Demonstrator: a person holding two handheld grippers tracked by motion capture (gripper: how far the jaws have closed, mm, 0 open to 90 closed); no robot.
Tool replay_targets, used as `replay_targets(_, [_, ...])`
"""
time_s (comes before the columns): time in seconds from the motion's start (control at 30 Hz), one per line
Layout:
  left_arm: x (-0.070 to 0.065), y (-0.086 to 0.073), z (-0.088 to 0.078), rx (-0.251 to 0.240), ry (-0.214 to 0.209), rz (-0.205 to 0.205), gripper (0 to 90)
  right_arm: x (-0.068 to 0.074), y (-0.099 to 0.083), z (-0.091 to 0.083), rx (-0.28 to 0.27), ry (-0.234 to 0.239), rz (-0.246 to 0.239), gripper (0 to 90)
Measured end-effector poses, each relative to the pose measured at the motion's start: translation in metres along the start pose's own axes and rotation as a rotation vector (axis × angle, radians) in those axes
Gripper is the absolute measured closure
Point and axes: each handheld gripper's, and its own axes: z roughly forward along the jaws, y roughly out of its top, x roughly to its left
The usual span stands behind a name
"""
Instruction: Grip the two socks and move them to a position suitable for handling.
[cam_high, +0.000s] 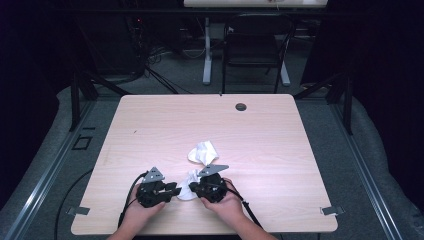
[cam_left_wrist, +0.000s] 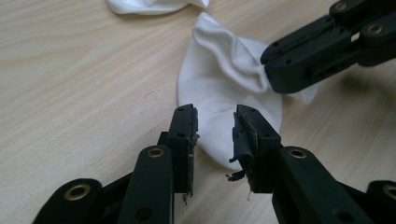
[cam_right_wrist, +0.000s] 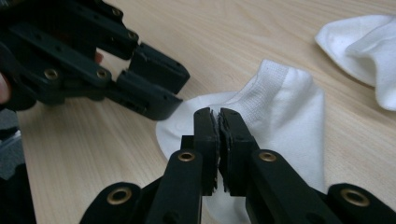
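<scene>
Lying flat near the front edge of the light wooden table (cam_high: 280, 150), between the two hands: a white ankle sock (cam_left_wrist: 219, 93), cuff ribbing bunched toward the right gripper (cam_right_wrist: 218, 116). Pinching that sock, by the look of it, with the right gripper's jaws pressed together over the fabric in the right gripper view, though how much cloth is actually caught between the pads being hard to tell. Hovering just above the toe end of the same sock, the left gripper (cam_left_wrist: 215, 122), jaws spread partway with nothing pressed between them and white fabric showing through the gap. Resting a little farther up the table, apart from the first, a second white sock (cam_high: 204, 151), crumpled. Beyond that, bare tabletop, a round cable grommet (cam_high: 241, 106) near the far edge, and a dark chair (cam_high: 252, 50) on the floor behind. Risking, judging from here, a thin grip: catching only a fold of the cuff, so the sock slipping free on any lift or pull. Risking too the left jaws closing on the tabletop instead of cloth, or the two grippers, already close together, knocking into each other.
</scene>
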Motion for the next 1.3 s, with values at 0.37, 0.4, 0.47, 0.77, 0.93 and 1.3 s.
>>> replay_targets(0.37, [-0.005,-0.002,0.013,0.027,0.011,0.034,63.7,-0.007,0.005,-0.015,-0.063,-0.015,0.036,86.5])
replay_targets(0.4, [-0.006,-0.002,0.014,0.019,0.016,0.041,63.6,-0.007,0.005,-0.016,-0.060,-0.014,0.038,86.5])
replay_targets(0.47, [-0.007,-0.002,0.015,0.020,0.023,0.064,63.6,-0.008,0.005,-0.017,-0.073,-0.015,0.041,86.5])
replay_targets(0.77, [-0.010,-0.006,0.016,-0.009,0.069,0.120,81.3,-0.012,0.007,-0.026,-0.081,-0.040,0.035,86.5])
replay_targets(0.93, [-0.005,-0.005,0.015,0.007,0.048,0.079,88.2,-0.018,0.008,-0.036,-0.088,-0.063,0.037,86.6])
replay_targets(1.3, [-0.001,-0.002,0.013,0.018,0.042,0.064,88.5,-0.037,-0.007,-0.071,-0.074,-0.127,0.095,86.7])
